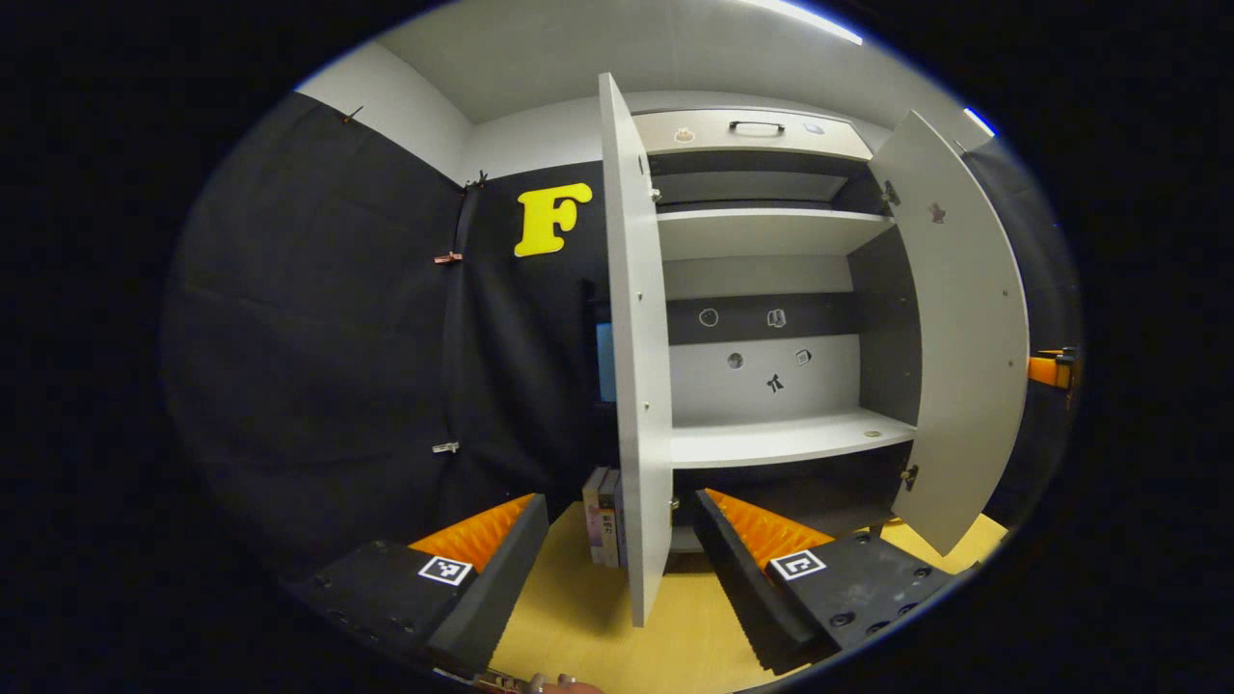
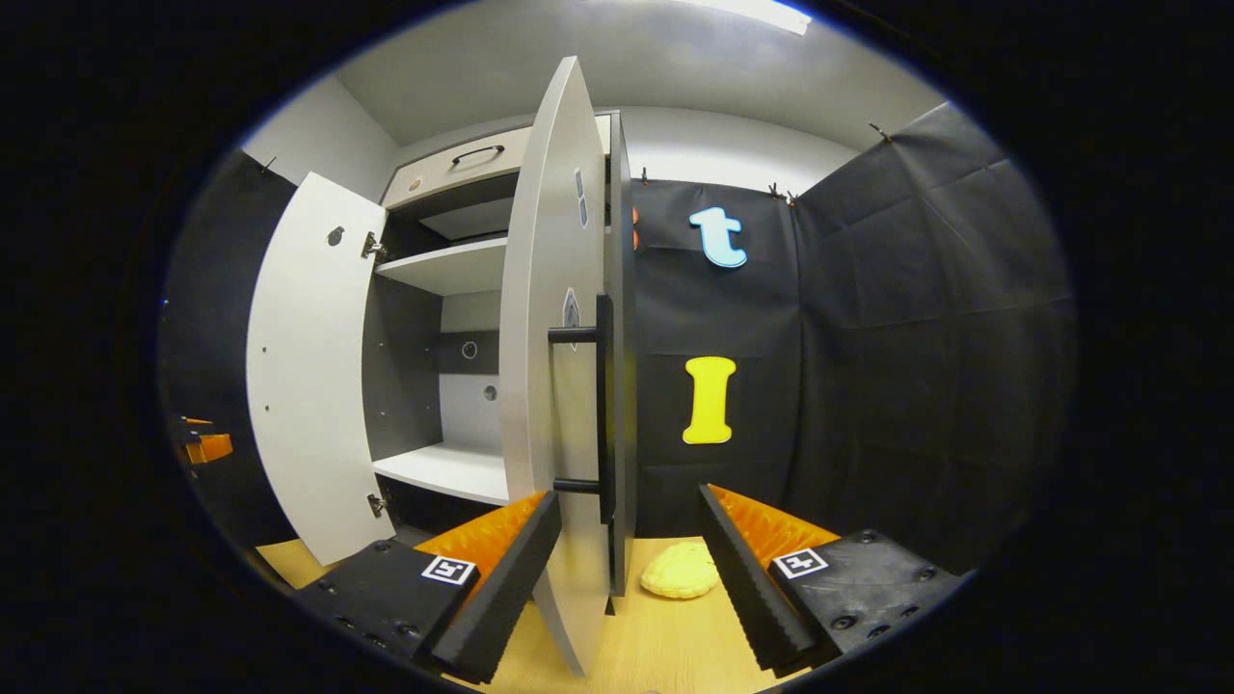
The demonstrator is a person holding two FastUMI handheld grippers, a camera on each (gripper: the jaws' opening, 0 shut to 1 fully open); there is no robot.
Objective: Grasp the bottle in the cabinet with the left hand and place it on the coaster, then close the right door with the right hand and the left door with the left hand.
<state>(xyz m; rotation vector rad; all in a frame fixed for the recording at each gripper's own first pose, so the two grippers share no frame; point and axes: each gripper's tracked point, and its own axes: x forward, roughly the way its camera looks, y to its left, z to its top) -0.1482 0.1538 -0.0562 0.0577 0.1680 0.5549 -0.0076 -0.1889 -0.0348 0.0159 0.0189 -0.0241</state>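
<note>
The cabinet [image 1: 771, 231] stands with both doors swung open, and its white shelves [image 1: 781, 439] are bare. In the left gripper view the left door [image 1: 636, 366] is edge-on between the fingers of my left gripper [image 1: 619, 501], which is open around the door's lower part, whether touching I cannot tell. The right door [image 1: 964, 337] hangs open farther right. In the right gripper view the right door [image 2: 549, 337] with its black bar handle [image 2: 603, 414] stands edge-on between the fingers of my right gripper [image 2: 629, 493], also open. The left door [image 2: 304, 366] is at the left.
Several books [image 1: 603, 516] stand on the wooden tabletop [image 1: 578, 617] left of the cabinet. A yellow lumpy object [image 2: 680, 571] lies on the table right of the cabinet. A drawer with a handle [image 1: 757, 126] tops the cabinet. Black cloth walls close in on both sides.
</note>
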